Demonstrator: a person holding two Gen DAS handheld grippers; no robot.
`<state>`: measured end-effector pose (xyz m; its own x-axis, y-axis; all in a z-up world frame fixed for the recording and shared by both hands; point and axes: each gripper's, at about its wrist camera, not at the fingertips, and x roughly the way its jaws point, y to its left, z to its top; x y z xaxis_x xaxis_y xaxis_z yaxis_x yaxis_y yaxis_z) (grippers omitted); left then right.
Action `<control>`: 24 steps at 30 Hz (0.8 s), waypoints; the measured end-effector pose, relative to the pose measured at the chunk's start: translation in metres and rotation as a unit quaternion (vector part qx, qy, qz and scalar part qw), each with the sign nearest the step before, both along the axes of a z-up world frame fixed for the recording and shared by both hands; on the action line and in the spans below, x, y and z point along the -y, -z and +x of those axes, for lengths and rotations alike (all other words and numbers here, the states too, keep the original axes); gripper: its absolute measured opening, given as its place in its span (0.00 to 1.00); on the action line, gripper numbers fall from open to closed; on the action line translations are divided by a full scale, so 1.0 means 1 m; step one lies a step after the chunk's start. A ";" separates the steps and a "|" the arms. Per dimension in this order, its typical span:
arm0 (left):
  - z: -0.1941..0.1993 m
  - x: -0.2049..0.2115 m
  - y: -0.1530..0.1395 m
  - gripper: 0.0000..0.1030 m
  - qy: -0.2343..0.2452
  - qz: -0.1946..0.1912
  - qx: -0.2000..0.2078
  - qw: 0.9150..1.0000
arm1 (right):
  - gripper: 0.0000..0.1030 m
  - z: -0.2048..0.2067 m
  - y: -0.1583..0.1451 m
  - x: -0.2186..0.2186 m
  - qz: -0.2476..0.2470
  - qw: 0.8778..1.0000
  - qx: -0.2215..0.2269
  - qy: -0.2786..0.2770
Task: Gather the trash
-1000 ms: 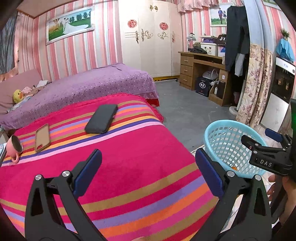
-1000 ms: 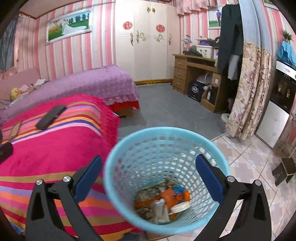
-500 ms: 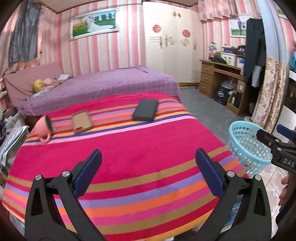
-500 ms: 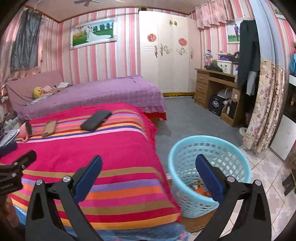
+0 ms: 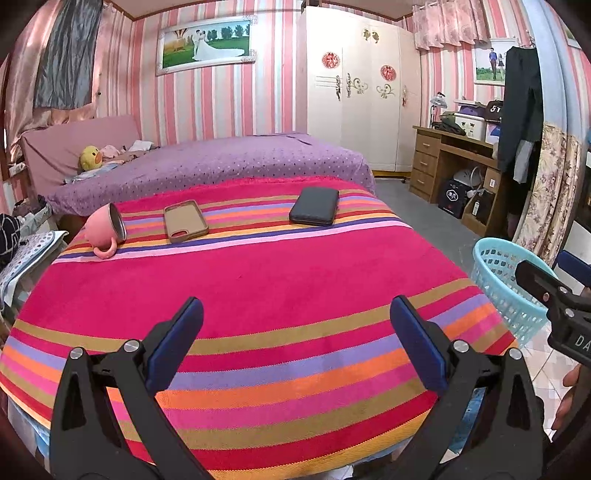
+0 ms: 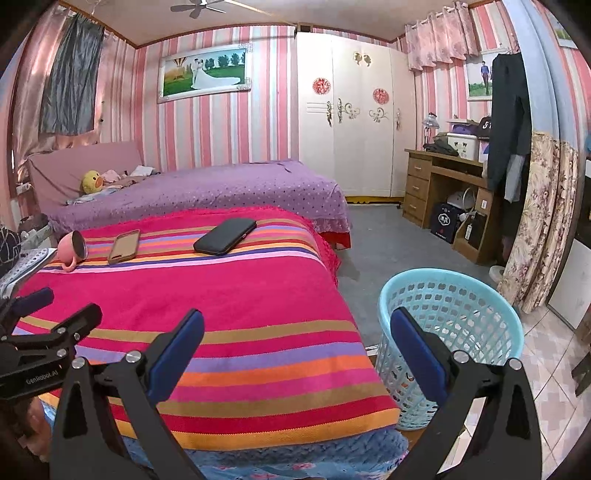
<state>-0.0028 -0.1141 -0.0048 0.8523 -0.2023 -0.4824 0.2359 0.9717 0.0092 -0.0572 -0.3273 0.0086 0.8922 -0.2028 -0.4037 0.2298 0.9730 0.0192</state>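
Pink mug (image 5: 105, 229) on its side, phone case (image 5: 185, 220), black phone (image 5: 314, 205) on striped blanket (image 5: 258, 295).

Bright even indoor light, sharp focus, fisheye bending, dark vignetted corners

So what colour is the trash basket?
Light blue basket, seen best in the right wrist view.

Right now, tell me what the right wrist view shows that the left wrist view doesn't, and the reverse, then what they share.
Only the right wrist view shows the ceiling fan, the blue basket's full rim and its base on the floor, and the grey floor beside the bed.

Only the left wrist view shows nothing notable of its own; its basket is partly hidden by the right tongs.

Both show the striped blanket, pink mug, tan phone case, black phone, and both open, empty tongs.
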 end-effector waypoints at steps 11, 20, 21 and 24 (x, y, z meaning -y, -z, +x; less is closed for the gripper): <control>-0.004 0.006 0.002 0.95 0.007 -0.004 0.010 1.000 | 0.96 -0.001 0.006 -0.006 -0.012 1.000 0.007 -0.002; -0.007 0.011 0.004 0.95 0.005 0.001 0.017 1.000 | 0.96 -0.004 0.007 0.000 -0.003 1.000 0.010 0.001; -0.008 0.012 0.003 0.95 0.006 0.001 0.019 1.000 | 0.96 -0.005 0.007 0.001 -0.003 1.000 0.011 0.001; -0.010 0.013 0.002 0.95 0.003 -0.001 0.025 1.000 | 0.96 -0.005 0.006 0.000 -0.006 1.000 0.014 0.001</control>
<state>-0.0123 -0.1267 -0.0069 0.8742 -0.2092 -0.4383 0.2416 0.9702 0.0187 -0.0621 -0.3278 0.0022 0.9025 -0.2092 -0.3765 0.2315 0.9727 0.0143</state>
